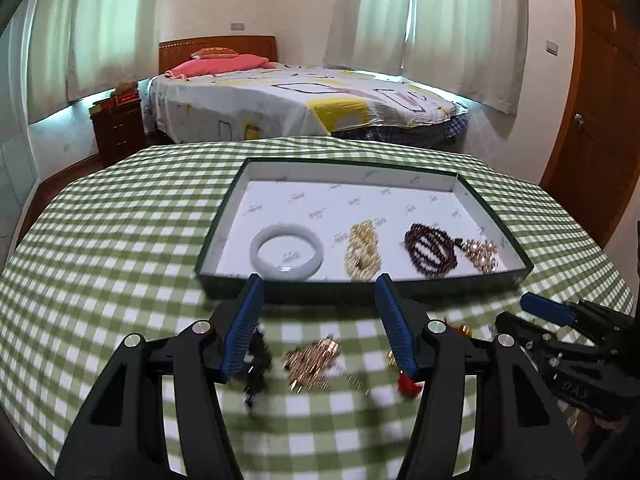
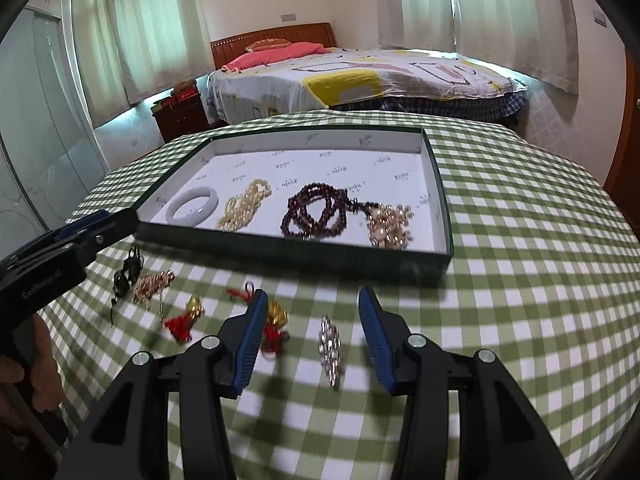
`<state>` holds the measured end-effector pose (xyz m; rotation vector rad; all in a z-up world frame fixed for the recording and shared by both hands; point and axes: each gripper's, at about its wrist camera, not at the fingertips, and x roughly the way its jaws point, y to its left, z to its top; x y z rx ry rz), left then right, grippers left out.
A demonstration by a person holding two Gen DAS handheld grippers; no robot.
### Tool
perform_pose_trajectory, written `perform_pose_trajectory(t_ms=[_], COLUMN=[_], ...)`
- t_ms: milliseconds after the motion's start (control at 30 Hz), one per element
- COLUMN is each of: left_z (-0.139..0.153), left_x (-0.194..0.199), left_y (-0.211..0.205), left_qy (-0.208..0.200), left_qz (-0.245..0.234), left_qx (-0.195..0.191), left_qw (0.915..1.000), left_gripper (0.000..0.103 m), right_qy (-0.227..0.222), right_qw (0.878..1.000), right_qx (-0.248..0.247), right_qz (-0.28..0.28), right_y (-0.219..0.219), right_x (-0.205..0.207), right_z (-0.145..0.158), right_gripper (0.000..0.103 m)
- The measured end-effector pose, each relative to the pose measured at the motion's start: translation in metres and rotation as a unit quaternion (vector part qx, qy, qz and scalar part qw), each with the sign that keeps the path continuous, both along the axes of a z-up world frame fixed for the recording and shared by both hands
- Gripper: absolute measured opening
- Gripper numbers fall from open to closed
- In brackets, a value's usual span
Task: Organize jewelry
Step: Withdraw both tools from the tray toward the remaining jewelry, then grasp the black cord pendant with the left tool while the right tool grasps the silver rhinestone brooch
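The dark-rimmed tray (image 2: pixel 438 184) sits at the far middle of the checked tablecloth (image 2: pixel 520 240), and four pieces already lie along its near edge: a pale bangle (image 2: pixel 192 209), a cream bead strand (image 2: pixel 244 210), a dark red bead strand (image 2: pixel 316 212) and a gold cluster (image 2: pixel 390 226), spaced apart, likely so none tangles.

The rest waits on the cloth, near side of the tray. The right gripper (image 2: pixel 310 336) hangs with its fingers spread wide around a silver brooch (image 2: pixel 330 350), not touching it, lined up for a pinch. The left gripper (image 1: pixel 318 326) is likewise spread over a rose-gold chain (image 1: pixel 314 362), beside a blurred black piece (image 1: pixel 258 360), perhaps a bracelet. Red-tasselled charms (image 2: pixel 182 320) lie between the two tools.
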<state>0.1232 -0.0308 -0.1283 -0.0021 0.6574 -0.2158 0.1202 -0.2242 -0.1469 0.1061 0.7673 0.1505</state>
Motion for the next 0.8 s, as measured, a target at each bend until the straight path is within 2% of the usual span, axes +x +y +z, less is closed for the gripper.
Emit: perform_pose_trajectory(t_ms=[167,367,700,800], left_z=[-0.004,-0.019,-0.038,-0.043], left_x=[-0.018,-0.029,-0.013,-0.005], left_y=[0.014,0.031,0.042,0.040], left_qy=[-0.001,0.016,0.055,0.069], left_qz=[0.015,0.034,0.057,0.060], left_qx=[0.005,0.007,0.007,0.009], left_qw=[0.9999,0.9993,0.9969,0.9958], left_gripper=[0.057,0.057,0.056,0.052], right_qy=[-0.003,-0.001,0.001,0.004], right_qw=[1.000,1.000,1.000,1.000], right_qx=[0.000,0.002,0.005,0.005], right_qz=[-0.004,-0.006,-0.009,-0.009], right_y=[-0.003,-0.004,-0.008,-0.007], right_x=[-0.014,-0.024,-0.024,-0.023], right_z=[-0.003,-0.008,-0.013,-0.015], right_gripper=[0.047,0.047,0.047,0.047])
